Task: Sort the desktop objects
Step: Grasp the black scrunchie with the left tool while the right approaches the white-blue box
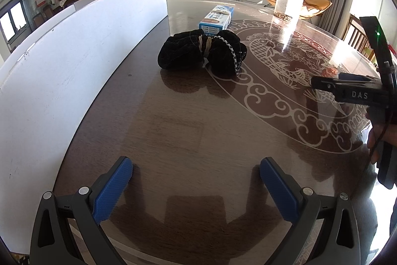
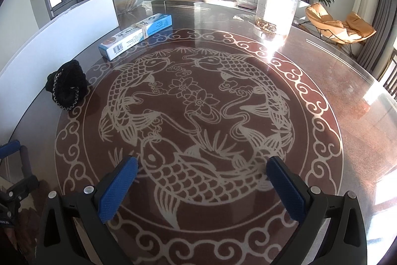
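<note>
Tongs, left [image 1: 196,180] and right [image 2: 202,181], are gaping wide, gripping nothing (hovering above table [image 2: 347,116]); black pouch [image 1: 202,52] is sitting chain-wrapped.

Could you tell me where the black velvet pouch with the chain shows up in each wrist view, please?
Left wrist: the black pouch lies at upper centre, just in front of the blue and white box.
Right wrist: the pouch sits at the left edge, beside the white board.
Shared landmark: the box.
</note>
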Demonstrator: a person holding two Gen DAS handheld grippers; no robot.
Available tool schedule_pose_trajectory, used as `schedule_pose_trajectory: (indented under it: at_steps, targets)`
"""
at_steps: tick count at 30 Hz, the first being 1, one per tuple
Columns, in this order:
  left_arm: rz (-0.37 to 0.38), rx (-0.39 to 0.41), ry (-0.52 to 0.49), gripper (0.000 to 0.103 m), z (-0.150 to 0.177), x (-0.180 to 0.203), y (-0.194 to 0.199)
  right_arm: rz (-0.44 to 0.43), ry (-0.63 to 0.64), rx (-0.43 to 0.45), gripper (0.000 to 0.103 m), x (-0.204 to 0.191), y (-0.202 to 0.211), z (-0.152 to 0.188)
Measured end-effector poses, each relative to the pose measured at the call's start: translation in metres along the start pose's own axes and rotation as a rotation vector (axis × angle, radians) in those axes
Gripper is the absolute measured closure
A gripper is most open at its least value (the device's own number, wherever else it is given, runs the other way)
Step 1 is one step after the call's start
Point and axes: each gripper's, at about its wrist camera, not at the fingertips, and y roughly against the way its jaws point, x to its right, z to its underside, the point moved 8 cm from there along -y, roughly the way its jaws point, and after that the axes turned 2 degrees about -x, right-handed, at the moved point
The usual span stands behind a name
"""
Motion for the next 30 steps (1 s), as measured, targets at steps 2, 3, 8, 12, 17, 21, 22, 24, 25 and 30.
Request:
schedule_pose_trajectory:
  at_steps: [2,3,8,12,17,21,22,24,25,30]
  targets:
    - [-0.005,0.000,0.018,0.000,0.000,-0.004,0.000,0.010,-0.014,-0.001,0.000,0.000,-0.016,-0.024]
    - [-0.002,0.002,0.032,0.000,-0.001,-0.007,0.000,0.008,-0.011,-0.003,0.000,-0.004,-0.024,-0.037]
    - [0.007,0.014,0.117,0.000,-0.002,-0.024,0.002,-0.025,0.035,-0.022,0.000,-0.046,-0.055,-0.085]
    - [0.016,0.019,0.145,0.000,-0.004,-0.028,0.003,-0.107,0.142,-0.013,0.000,-0.100,-0.059,-0.094]
    - [0.010,0.017,0.146,0.000,-0.004,-0.029,0.002,-0.328,0.299,-0.028,0.000,-0.155,-0.035,-0.066]
    - [0.009,0.017,0.146,0.000,-0.005,-0.027,0.001,-0.248,0.303,-0.049,0.000,-0.127,-0.022,-0.036]
    - [0.009,0.017,0.148,0.000,-0.005,-0.028,0.001,-0.217,0.304,-0.054,0.000,-0.116,-0.019,-0.028]
    - [0.008,0.015,0.157,0.000,-0.006,-0.029,0.001,-0.193,0.296,-0.055,0.000,-0.098,-0.009,-0.011]
    - [0.004,0.010,0.162,0.000,-0.009,-0.030,-0.001,-0.184,0.287,-0.048,0.000,-0.090,-0.004,-0.004]
    - [-0.056,-0.022,0.207,0.000,-0.041,-0.038,-0.025,-0.160,0.233,0.003,0.000,-0.071,0.009,0.011]
